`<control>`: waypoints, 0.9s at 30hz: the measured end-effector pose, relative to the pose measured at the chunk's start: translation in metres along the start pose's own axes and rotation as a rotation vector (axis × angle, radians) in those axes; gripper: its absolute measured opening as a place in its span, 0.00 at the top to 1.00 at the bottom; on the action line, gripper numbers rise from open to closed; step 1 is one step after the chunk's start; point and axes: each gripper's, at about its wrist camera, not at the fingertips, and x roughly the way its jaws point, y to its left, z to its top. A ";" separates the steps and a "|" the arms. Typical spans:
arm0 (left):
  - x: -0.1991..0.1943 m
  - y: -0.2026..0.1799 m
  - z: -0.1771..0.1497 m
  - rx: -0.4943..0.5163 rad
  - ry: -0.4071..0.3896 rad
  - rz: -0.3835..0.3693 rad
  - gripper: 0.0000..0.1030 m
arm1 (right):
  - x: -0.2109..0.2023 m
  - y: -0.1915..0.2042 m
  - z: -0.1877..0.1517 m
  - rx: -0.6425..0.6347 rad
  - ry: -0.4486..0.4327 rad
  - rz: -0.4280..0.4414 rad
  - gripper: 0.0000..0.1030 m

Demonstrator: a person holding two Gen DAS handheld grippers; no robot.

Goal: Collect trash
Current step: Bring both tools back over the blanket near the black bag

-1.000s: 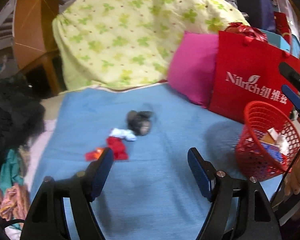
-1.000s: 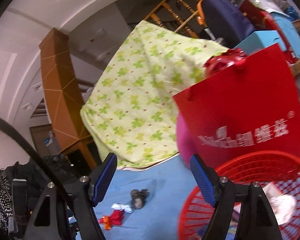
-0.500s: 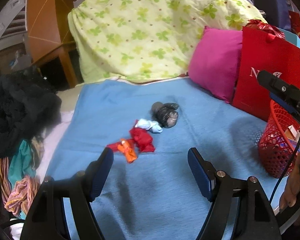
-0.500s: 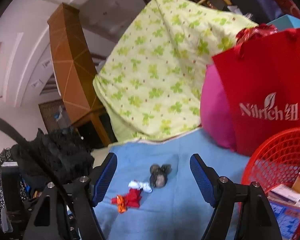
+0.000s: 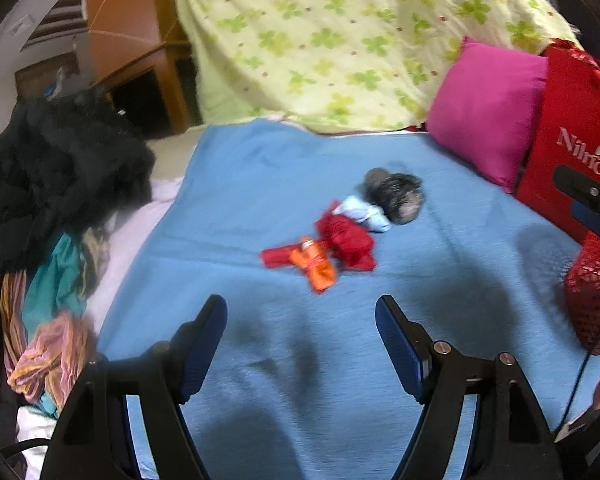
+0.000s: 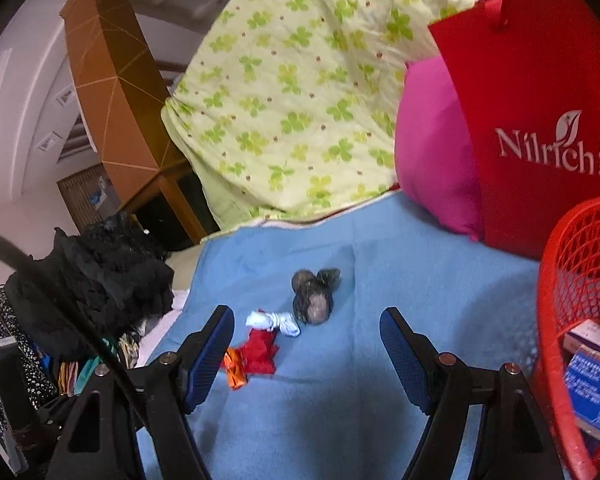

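Beyond the gaping left gripper [image 5: 300, 344], trash cluster [image 5: 340, 236] on blanket [image 5: 260, 184]

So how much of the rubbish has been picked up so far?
Some is done: the red basket already holds boxes. Nothing is in hand; the left gripper and right gripper both have open, empty jaws. Left on the blue blanket: the dark netted bundle, white scrap, red scrap and orange wrapper.
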 end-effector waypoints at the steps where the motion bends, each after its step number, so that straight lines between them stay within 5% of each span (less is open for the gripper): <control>1: 0.002 0.004 -0.001 -0.004 0.003 0.007 0.25 | 0.002 0.001 -0.001 -0.003 0.008 -0.004 0.23; 13: 0.026 0.036 -0.016 -0.024 0.027 0.088 0.25 | 0.029 0.018 -0.016 -0.059 0.087 -0.025 0.23; 27: 0.009 0.025 -0.008 0.009 -0.020 0.072 0.25 | 0.043 0.040 -0.028 -0.157 0.118 -0.053 0.23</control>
